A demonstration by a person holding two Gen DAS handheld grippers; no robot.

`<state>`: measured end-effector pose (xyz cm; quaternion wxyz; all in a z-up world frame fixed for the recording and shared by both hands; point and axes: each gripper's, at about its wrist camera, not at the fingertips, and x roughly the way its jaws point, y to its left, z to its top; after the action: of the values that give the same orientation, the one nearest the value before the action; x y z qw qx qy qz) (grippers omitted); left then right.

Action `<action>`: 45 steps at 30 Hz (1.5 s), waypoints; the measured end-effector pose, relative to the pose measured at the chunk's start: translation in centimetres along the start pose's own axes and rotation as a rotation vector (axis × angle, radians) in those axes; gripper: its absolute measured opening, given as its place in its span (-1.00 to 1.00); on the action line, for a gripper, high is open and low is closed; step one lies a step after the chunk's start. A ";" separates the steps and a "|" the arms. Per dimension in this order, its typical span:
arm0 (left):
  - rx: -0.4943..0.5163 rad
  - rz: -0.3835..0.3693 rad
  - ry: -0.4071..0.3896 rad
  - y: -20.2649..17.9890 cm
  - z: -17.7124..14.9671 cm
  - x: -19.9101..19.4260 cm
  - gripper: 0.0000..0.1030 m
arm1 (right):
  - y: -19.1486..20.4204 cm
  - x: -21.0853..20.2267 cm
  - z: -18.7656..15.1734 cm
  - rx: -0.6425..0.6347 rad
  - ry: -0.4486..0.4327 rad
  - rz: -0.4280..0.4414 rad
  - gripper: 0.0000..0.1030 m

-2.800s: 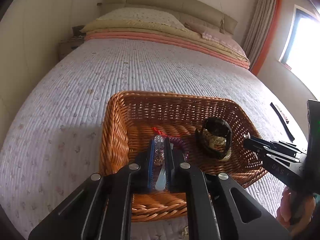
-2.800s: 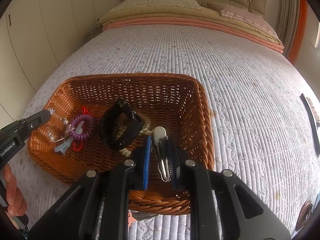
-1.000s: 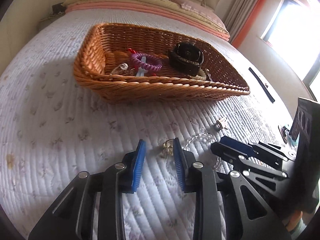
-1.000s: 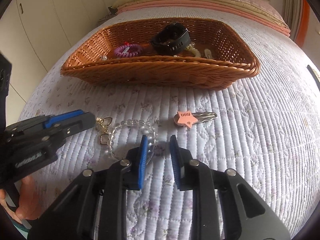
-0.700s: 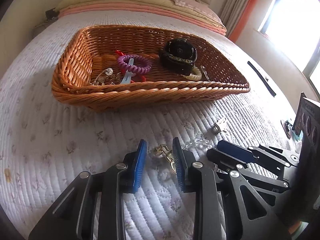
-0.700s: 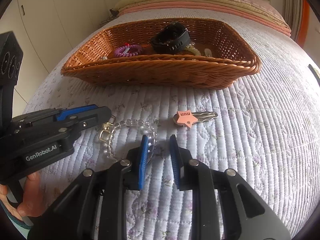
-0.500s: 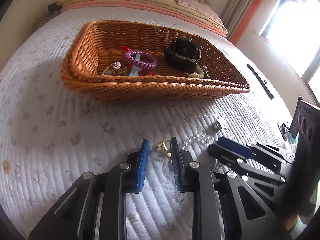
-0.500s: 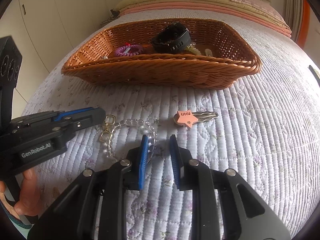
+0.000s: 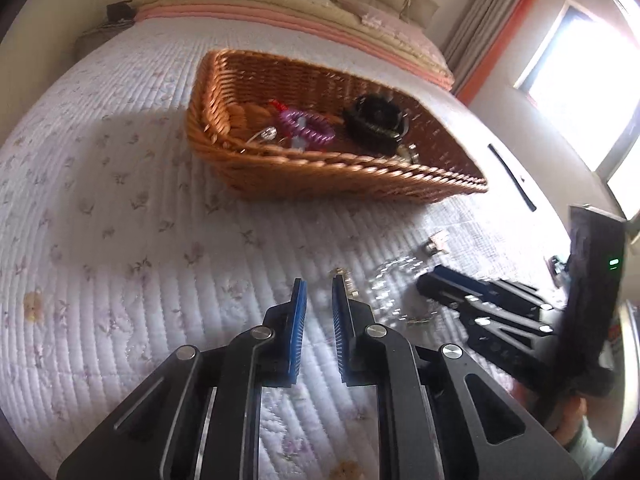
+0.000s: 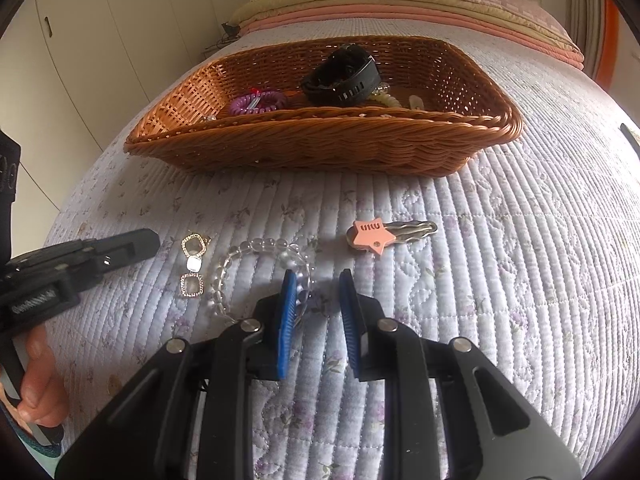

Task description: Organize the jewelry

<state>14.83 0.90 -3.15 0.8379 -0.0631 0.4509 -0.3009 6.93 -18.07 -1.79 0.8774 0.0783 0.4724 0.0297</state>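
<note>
A wicker basket [image 10: 320,140] on the quilted bed holds a black watch [image 10: 344,76], a purple coil hair tie [image 10: 256,104] and other small pieces. In front of it lie a gold square-link earring [image 10: 193,264], a clear bead bracelet [image 10: 260,268] and a pink star hair clip [image 10: 374,236]. My right gripper [image 10: 318,284] is open, its left pad beside the bracelet's right edge. My left gripper [image 9: 318,288] is open and empty, just left of the earring [image 9: 344,280]; it also shows in the right wrist view [image 10: 132,246].
The bed's pillows and folded blankets [image 10: 400,4] lie beyond the basket. White wardrobe doors [image 10: 80,40] stand on the left. A black strip [image 9: 512,176] lies on the quilt right of the basket. A window [image 9: 580,72] is at the right.
Both grippers left the basket and came down to the quilt. In the last half second my left gripper drew back left off the earring, which now lies flat on the quilt.
</note>
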 end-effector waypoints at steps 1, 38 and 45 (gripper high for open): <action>0.001 -0.019 -0.004 -0.3 0.1 -0.2 -0.77 | 0.0 0.0 0.0 -0.001 -0.001 -0.002 -0.62; 0.173 0.249 0.046 -4.4 0.7 4.9 -0.87 | -0.1 0.0 -0.3 -0.001 -0.016 0.007 -0.61; -0.022 0.064 -0.002 -0.6 1.3 2.4 -1.00 | 0.3 -0.1 -0.3 -0.007 -0.027 -0.006 -0.69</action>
<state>16.58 -1.17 -3.87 0.8468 -0.0583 0.4552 -0.2689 6.66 -17.74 -1.85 0.8841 0.0740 0.4606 0.0276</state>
